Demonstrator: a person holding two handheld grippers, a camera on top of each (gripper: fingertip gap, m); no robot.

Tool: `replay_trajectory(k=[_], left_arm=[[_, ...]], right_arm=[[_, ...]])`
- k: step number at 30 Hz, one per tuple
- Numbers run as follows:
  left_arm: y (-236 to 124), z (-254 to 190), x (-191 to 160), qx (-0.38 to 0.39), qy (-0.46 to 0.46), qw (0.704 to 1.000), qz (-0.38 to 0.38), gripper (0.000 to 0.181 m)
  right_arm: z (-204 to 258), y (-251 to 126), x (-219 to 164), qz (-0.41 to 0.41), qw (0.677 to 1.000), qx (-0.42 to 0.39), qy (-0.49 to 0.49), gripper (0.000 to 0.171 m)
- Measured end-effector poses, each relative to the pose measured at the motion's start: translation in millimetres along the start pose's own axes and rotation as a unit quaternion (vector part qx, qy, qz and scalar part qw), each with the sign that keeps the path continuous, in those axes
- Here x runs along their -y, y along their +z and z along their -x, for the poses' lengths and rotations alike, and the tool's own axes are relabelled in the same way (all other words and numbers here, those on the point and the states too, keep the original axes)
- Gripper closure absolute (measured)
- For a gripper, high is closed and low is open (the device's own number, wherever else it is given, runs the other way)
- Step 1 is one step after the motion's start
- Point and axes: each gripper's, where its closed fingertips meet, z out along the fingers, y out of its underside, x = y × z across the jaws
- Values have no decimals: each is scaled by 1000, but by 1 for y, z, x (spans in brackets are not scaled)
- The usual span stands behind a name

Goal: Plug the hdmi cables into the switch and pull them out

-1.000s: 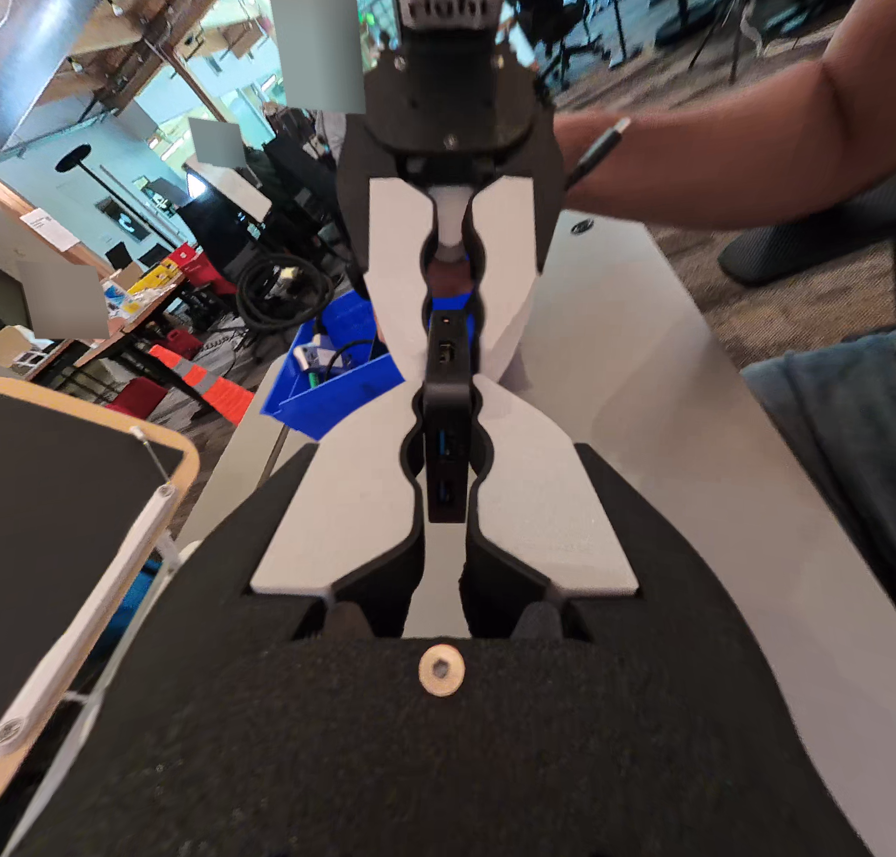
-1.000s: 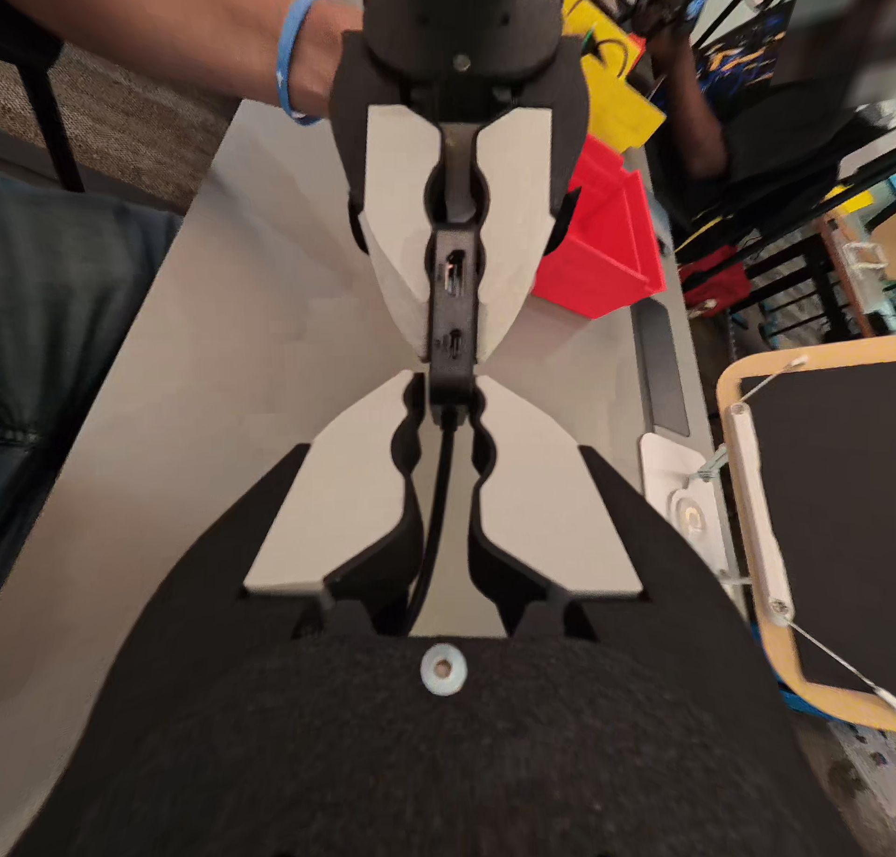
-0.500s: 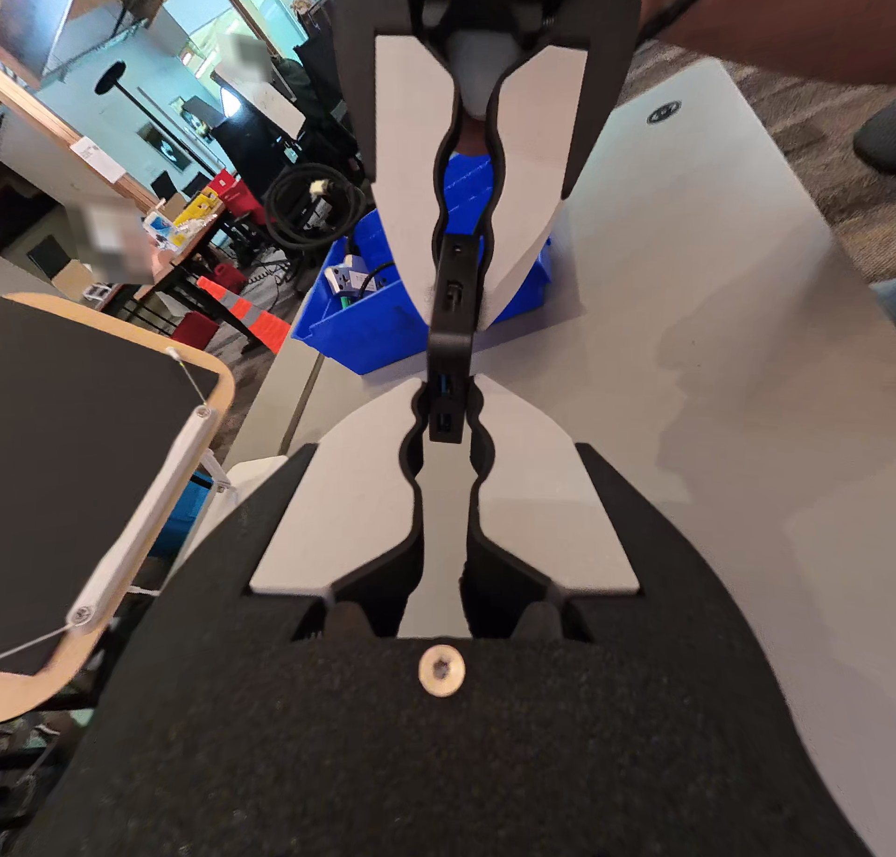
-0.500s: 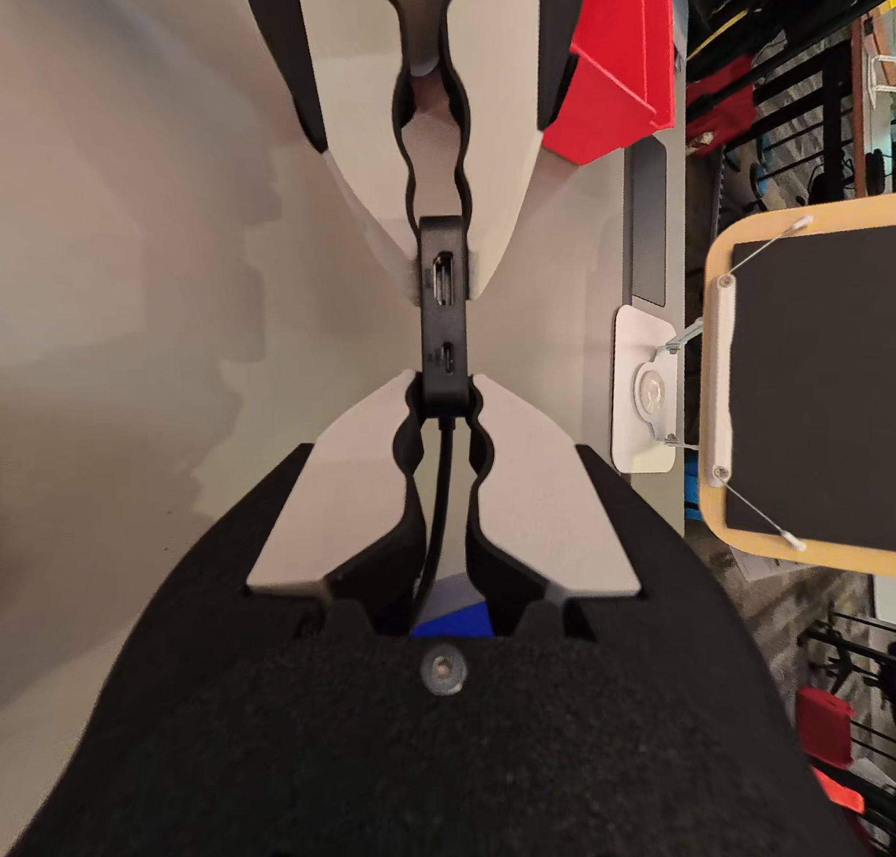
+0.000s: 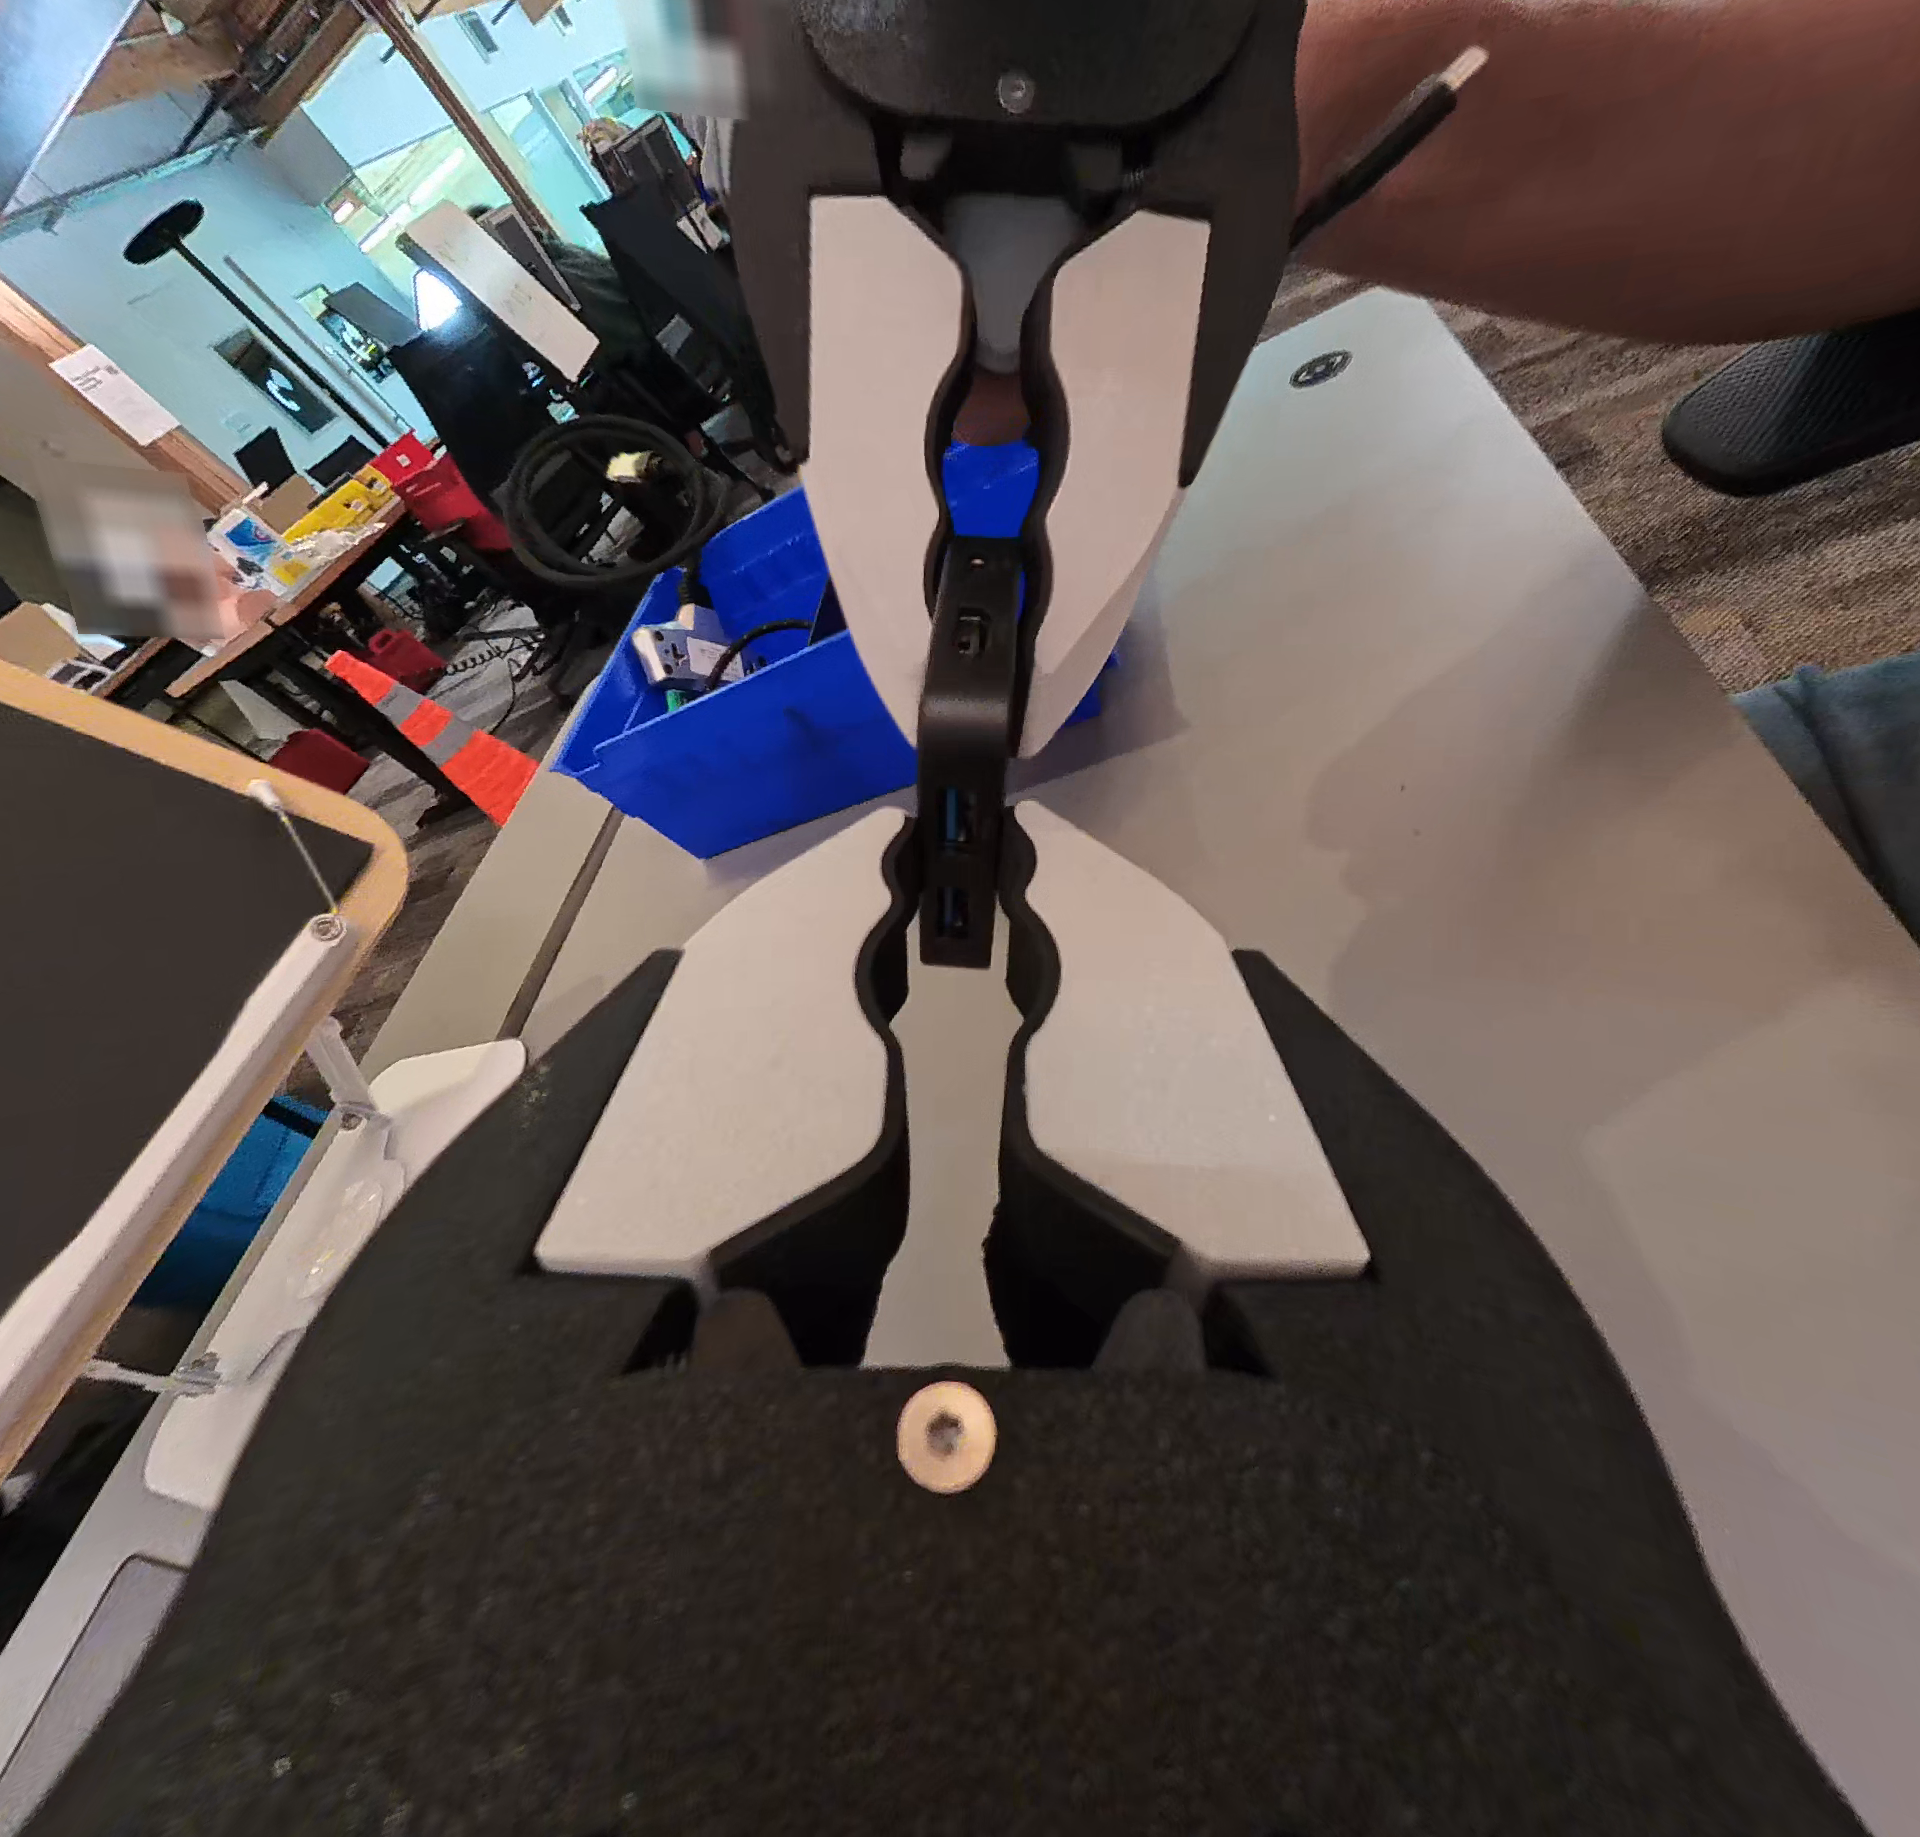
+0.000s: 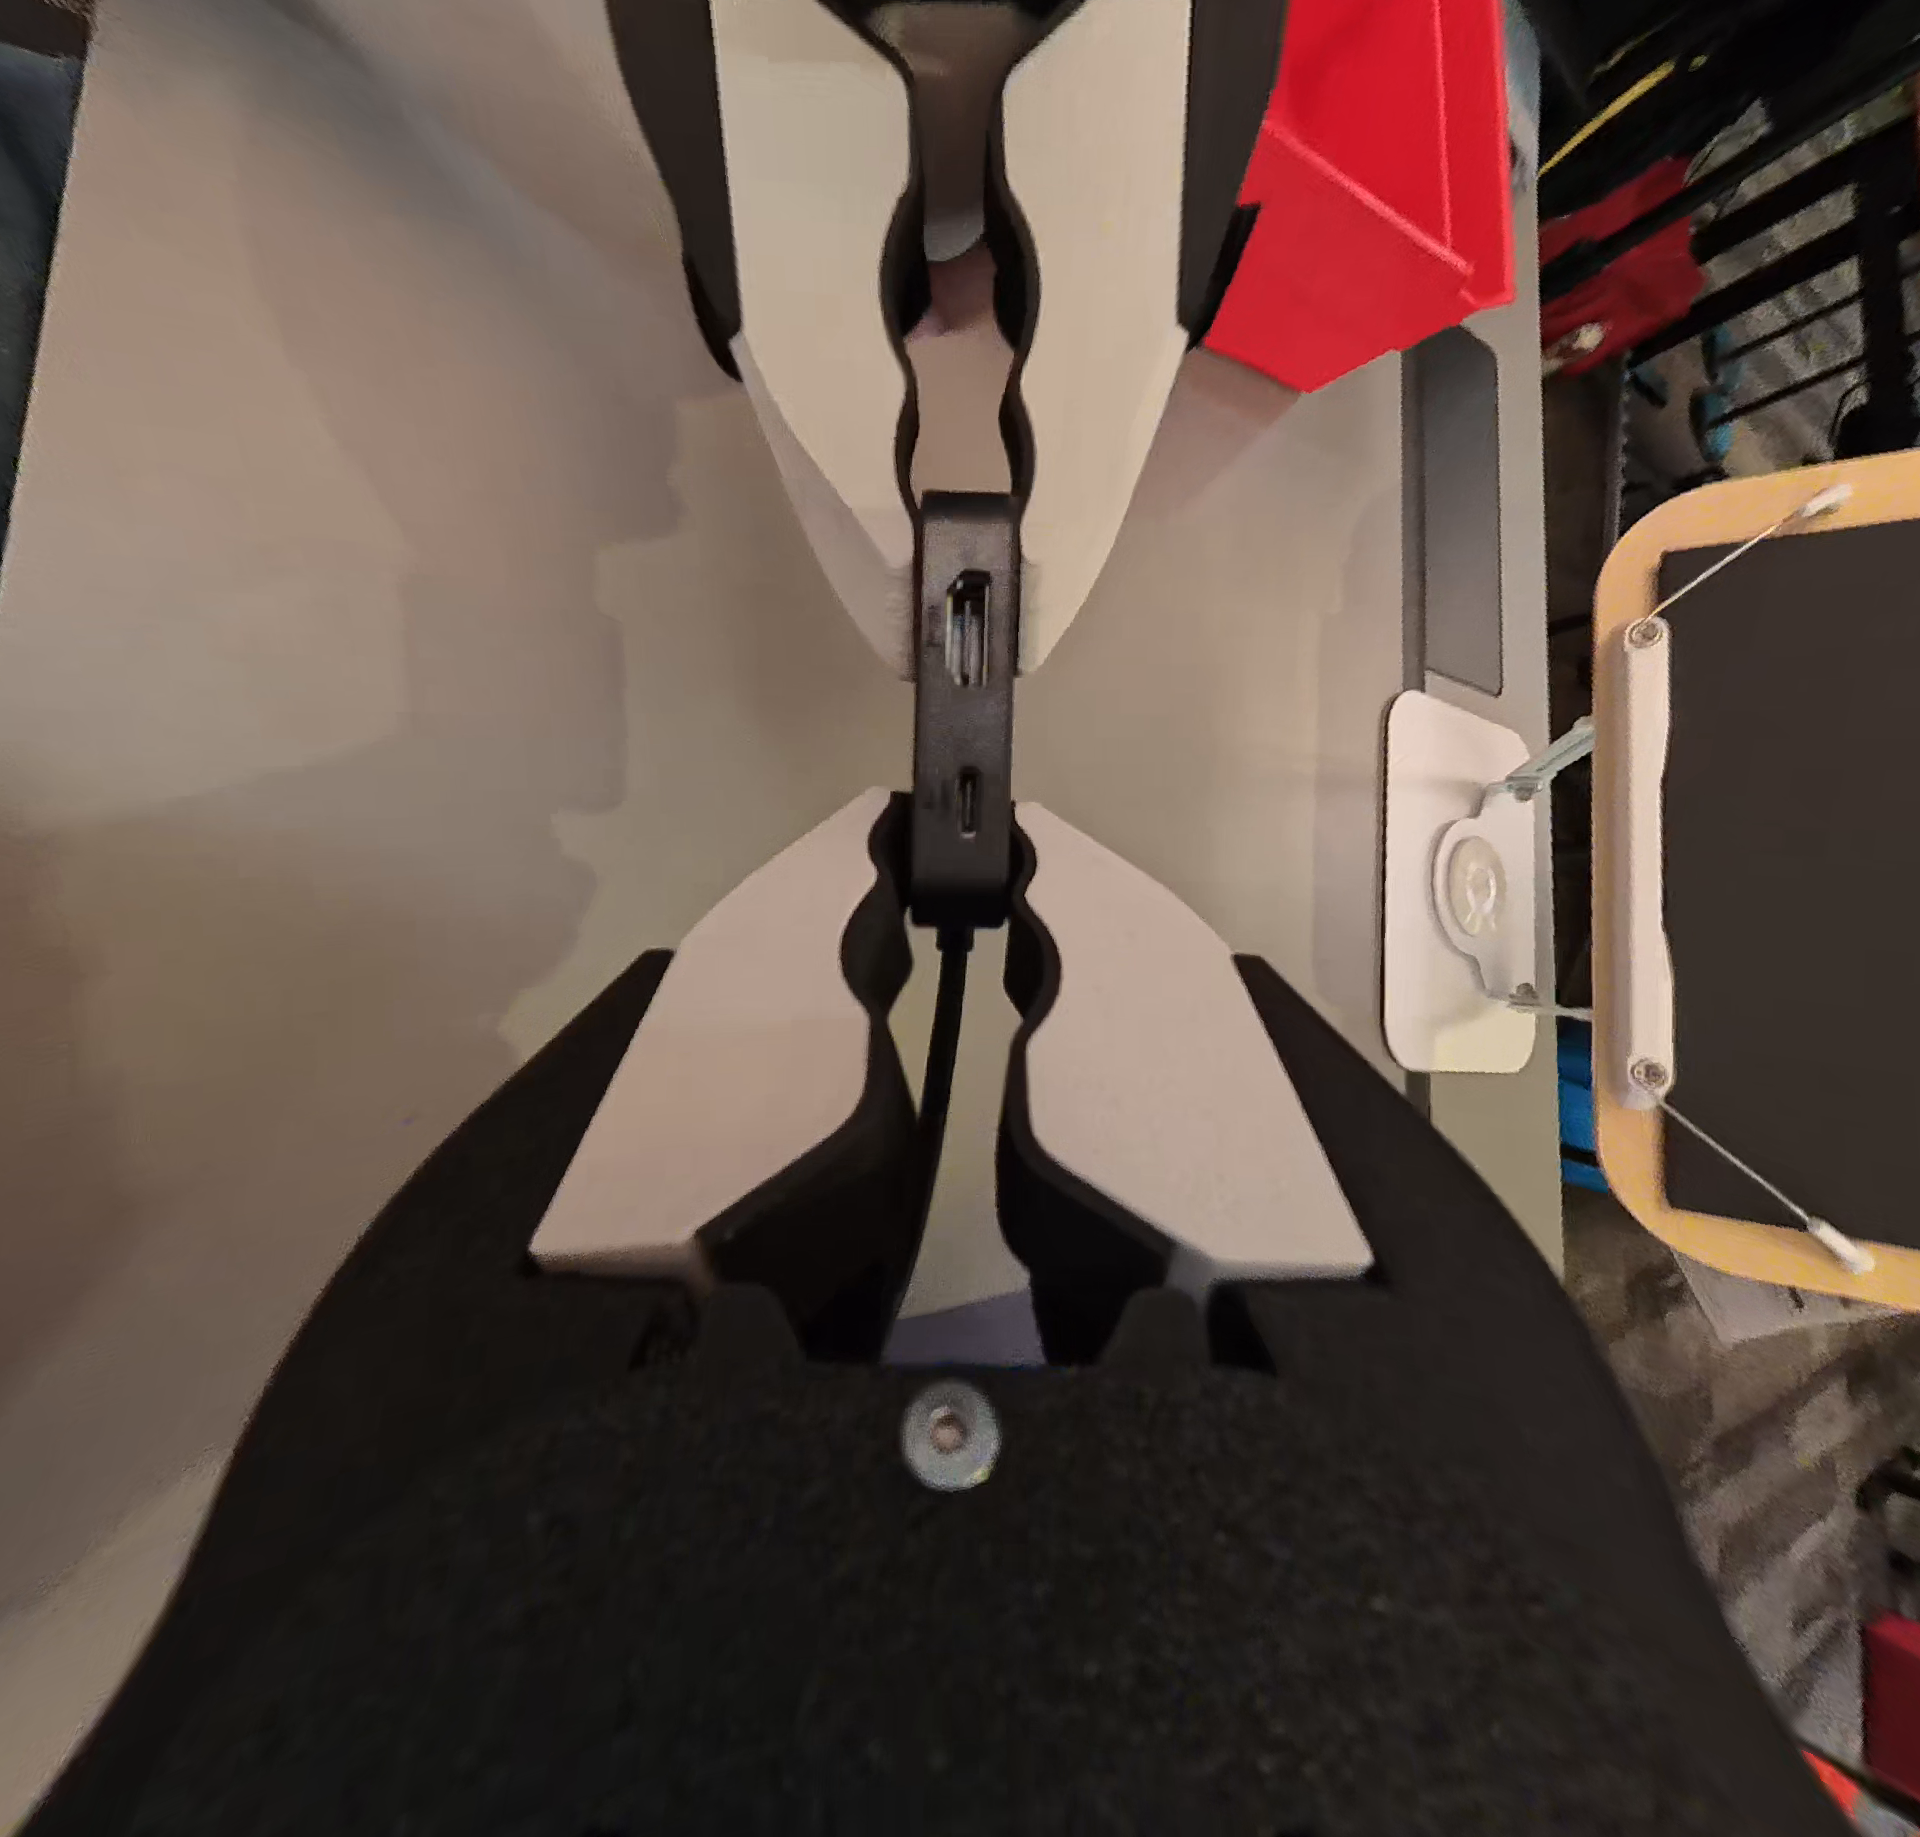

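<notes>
The switch is a slim black box with ports along its edge. It is held in the air between both grippers, over the white table. My left gripper is shut on one end. My right gripper faces it from above and is shut on the other end. In the right wrist view my right gripper clamps the end of the switch where a black cable leaves it, and my left gripper clamps the far end. The ports facing each camera are empty. A loose black plug end shows by the person's arm.
A blue bin with cables and parts stands on the table behind the grippers. A red bin stands at the table's other end. A black board with a wooden rim stands on a white mount at the table edge.
Both grippers keep their hold on the switch. The right wrist view has tipped down to look at the table top. The left wrist view dipped, then tipped back up.
</notes>
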Motion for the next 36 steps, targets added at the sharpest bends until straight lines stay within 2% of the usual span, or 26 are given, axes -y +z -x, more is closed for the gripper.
replay_trajectory(k=[3,5,7,12,19,26,32,36], left_arm=[[1,-2,-1,-12,-25,1000,-9,168],[9,-8,-10,-21,-29,999,18,168],[13,-9,-17,-13,-11,999,50,168],[4,-3,-9,-14,-11,998,58,168],[4,-6,-18,-14,7,995,100,168],[6,-6,-28,-24,8,991,131,168],[6,-2,-24,-11,2,994,113,168],[2,4,-4,48,-14,998,34,166]], right_arm=[[0,-8,16,-73,997,17,18,157],[3,-11,28,-117,992,36,30,157],[6,-6,22,-91,995,34,14,156],[3,-3,8,-56,998,20,3,156],[6,9,-6,8,1000,14,-18,156],[7,15,-10,32,999,12,-14,157],[4,15,-10,21,1000,10,-8,156],[-4,1,-1,-26,1000,0,-9,156]])
